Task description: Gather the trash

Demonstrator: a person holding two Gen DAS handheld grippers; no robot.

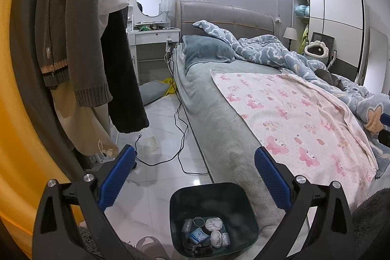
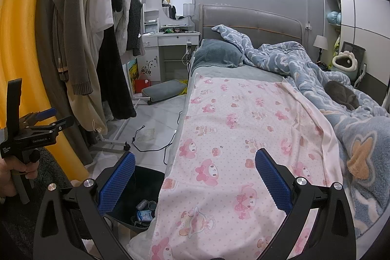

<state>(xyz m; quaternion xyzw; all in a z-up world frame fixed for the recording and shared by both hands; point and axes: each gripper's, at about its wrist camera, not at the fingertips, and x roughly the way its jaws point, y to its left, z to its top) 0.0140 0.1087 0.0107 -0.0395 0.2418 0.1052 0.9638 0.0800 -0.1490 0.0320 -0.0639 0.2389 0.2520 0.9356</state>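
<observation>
A dark trash bin point(image 1: 214, 196) stands on the floor at the bed's foot corner, holding crumpled tissues point(image 1: 214, 223), wrappers and a hair band. My left gripper point(image 1: 195, 152) is open and empty, held above the bin. A crumpled clear wrapper point(image 1: 150, 144) lies on the floor tiles beyond it, near a black cable; it also shows in the right wrist view point(image 2: 146, 134). My right gripper point(image 2: 195, 155) is open and empty over the pink sheet point(image 2: 243, 126) on the bed. The bin point(image 2: 143, 187) shows at its lower left. The left gripper point(image 2: 36, 128) appears at the far left.
A clothes rack point(image 2: 97, 40) with hanging coats stands at the left. A black cable point(image 1: 180, 128) trails over the floor beside the bed. A grey cushion point(image 2: 163, 88) lies by the white dresser point(image 2: 170, 40). A grey cat point(image 2: 341, 94) lies on the blue duvet.
</observation>
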